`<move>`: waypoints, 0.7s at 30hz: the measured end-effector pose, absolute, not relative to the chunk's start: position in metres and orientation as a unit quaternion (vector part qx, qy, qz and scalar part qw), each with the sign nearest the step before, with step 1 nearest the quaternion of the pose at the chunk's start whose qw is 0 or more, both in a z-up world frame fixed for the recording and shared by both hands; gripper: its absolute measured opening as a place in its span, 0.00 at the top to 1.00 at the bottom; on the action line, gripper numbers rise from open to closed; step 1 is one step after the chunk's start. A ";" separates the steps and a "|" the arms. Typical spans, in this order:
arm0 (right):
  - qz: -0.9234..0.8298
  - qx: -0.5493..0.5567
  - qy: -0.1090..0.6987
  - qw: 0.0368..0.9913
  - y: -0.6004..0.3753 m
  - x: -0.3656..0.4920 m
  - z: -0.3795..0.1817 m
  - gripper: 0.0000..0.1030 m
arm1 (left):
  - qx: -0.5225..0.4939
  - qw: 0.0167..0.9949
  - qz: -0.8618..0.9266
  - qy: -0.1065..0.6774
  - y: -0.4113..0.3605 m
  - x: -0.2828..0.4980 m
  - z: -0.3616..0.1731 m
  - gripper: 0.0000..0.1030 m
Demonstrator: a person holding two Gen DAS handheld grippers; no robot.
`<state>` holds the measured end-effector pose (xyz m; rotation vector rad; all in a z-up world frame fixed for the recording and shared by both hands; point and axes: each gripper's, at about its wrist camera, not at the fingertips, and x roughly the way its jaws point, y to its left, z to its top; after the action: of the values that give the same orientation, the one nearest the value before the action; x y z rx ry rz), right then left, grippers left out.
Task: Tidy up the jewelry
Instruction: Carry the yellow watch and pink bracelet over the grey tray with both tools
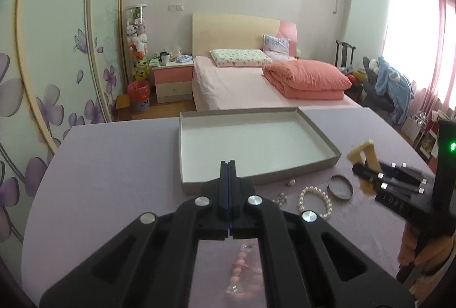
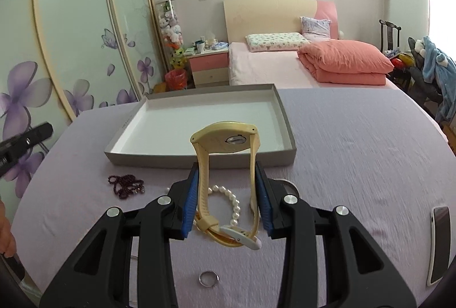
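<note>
My right gripper is shut on a pale yellow watch, its blue pads pressing the strap from both sides, with the watch face out front just short of the tray's near wall. From the left wrist view the same watch and right gripper hang right of the tray. The grey tray with a white inside holds nothing I can see. My left gripper is shut, fingers pressed together with nothing between the tips, above the tray's near wall. Blurred pink beads show beneath it.
On the lilac cloth lie a pearl bracelet, a dark red bead necklace, a silver ring, a dark bangle and small earrings. A phone lies at the right. A bed stands beyond the table.
</note>
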<state>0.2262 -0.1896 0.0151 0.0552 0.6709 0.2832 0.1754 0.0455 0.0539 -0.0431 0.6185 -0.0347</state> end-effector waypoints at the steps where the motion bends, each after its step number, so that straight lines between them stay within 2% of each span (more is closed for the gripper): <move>1: 0.140 0.026 0.327 0.934 -0.190 0.225 0.015 0.63 | -0.021 0.949 -0.019 0.315 0.048 0.176 0.046 0.98; 4: 0.141 0.029 0.336 0.931 -0.191 0.227 0.008 0.63 | -0.042 0.930 -0.038 0.364 0.053 0.174 0.015 0.86; 8: 0.136 0.030 0.354 0.925 -0.192 0.231 -0.005 0.63 | -0.033 0.907 -0.062 0.416 0.039 0.168 -0.028 0.82; 12: 0.137 0.030 0.362 0.921 -0.192 0.228 -0.011 0.63 | -0.027 0.895 -0.090 0.436 0.022 0.160 -0.048 0.72; 21: 0.138 0.029 0.361 0.922 -0.193 0.224 -0.011 0.62 | 0.009 0.880 -0.076 0.468 0.014 0.155 -0.074 0.70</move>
<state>0.2237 -0.1927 -0.0106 0.0604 0.7417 0.2838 0.1549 0.0137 -0.0737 0.0194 0.9750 -0.1582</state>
